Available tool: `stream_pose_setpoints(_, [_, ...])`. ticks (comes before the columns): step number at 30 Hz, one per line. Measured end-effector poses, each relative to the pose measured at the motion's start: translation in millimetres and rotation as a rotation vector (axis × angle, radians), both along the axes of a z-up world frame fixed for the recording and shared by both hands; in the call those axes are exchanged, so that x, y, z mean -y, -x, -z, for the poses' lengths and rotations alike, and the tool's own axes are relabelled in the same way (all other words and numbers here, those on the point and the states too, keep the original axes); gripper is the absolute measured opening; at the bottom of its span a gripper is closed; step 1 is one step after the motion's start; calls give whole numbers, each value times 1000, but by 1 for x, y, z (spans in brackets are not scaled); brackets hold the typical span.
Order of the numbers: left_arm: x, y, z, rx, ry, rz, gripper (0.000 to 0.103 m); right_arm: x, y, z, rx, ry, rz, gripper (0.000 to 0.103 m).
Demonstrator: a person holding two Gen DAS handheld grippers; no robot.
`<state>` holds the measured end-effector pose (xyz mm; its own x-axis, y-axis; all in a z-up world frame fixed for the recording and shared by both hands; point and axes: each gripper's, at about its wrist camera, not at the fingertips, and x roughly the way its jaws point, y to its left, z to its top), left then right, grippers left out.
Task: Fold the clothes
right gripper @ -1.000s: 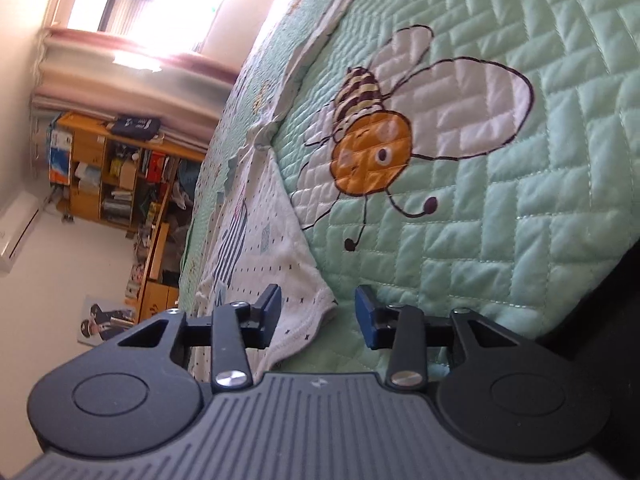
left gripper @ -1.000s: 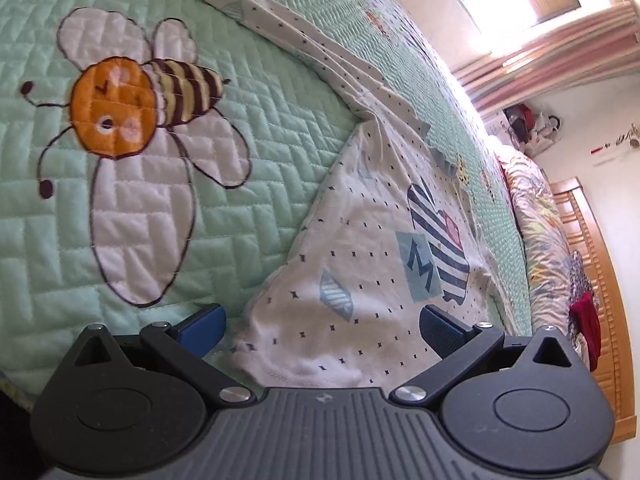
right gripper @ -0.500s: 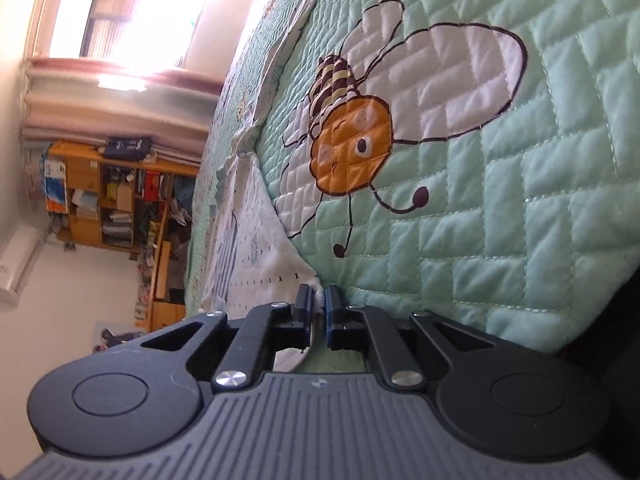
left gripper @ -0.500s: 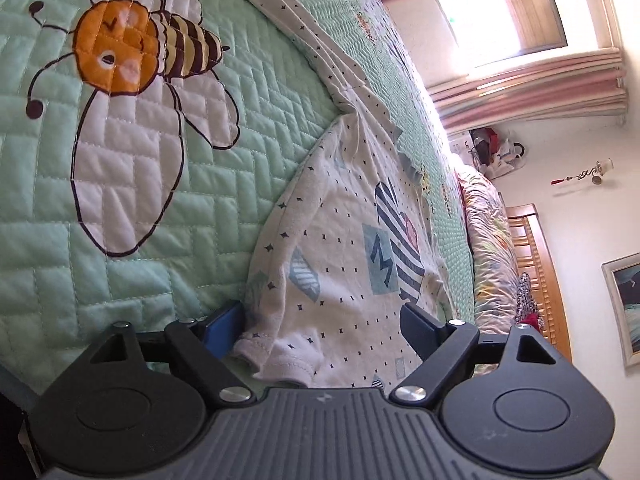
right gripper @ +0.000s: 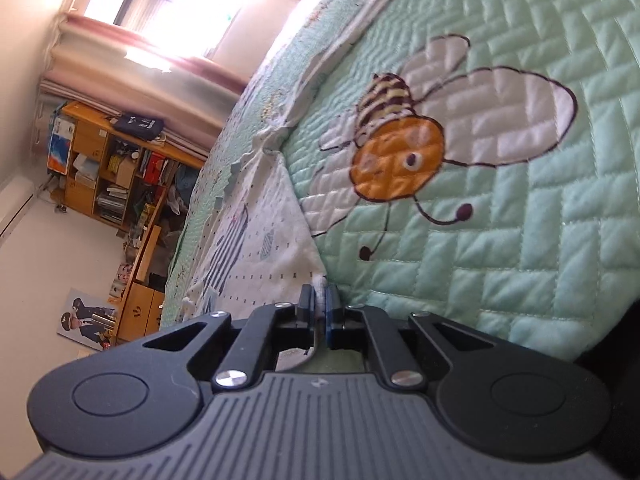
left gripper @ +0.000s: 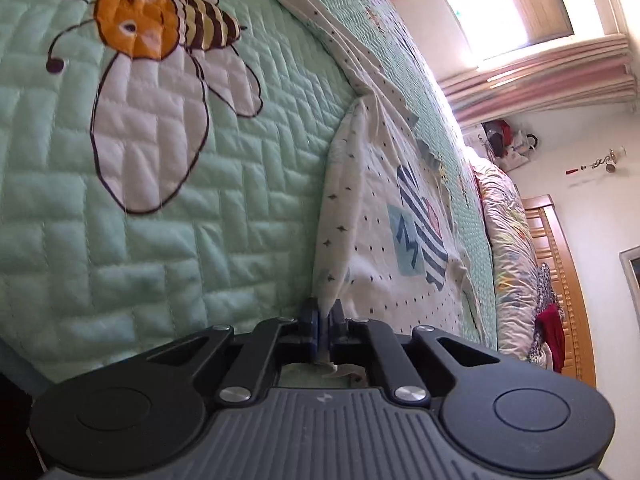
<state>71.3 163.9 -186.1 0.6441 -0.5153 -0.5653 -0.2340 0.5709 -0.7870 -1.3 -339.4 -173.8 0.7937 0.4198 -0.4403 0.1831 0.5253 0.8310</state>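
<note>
A white dotted garment [left gripper: 384, 208] with a navy striped patch and a pale blue letter square lies on a mint green quilt [left gripper: 120, 240]; it also shows in the right wrist view [right gripper: 260, 248]. My left gripper [left gripper: 324, 312] is shut on the garment's near hem, which bunches up between the pads. My right gripper [right gripper: 319, 300] is shut on another near corner of the same garment. A long white sleeve or fold [left gripper: 320, 28] runs away across the quilt.
The quilt bears embroidered orange bees [left gripper: 160, 28] [right gripper: 400, 160]. A floral duvet [left gripper: 508, 256] and wooden headboard [left gripper: 560, 280] lie at the right in the left wrist view. A wooden bookshelf [right gripper: 108, 172] and a window [right gripper: 168, 0] stand at the left in the right wrist view.
Both grippers were open a second ago. The right one shut on the garment's corner first, then the left shut on the hem and drew it up slightly.
</note>
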Motion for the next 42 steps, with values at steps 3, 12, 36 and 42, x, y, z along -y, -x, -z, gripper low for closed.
stream_pose_setpoints(3, [1, 3, -6, 18, -11, -16, 4, 1, -3, -1, 8, -6, -4, 6])
stream_pose_setpoints(12, [-31, 30, -41, 110, -20, -88, 4, 7, 9, -25, 102, -4, 22, 5])
stream_pose_setpoints(36, [-34, 45, -2, 22, 87, -41, 82, 7, 35, -4, -24, -16, 55, 63])
stream_pose_setpoints(42, [-15, 18, -1, 34, 92, 5, 49, -7, 15, 3, -29, -43, 27, 64])
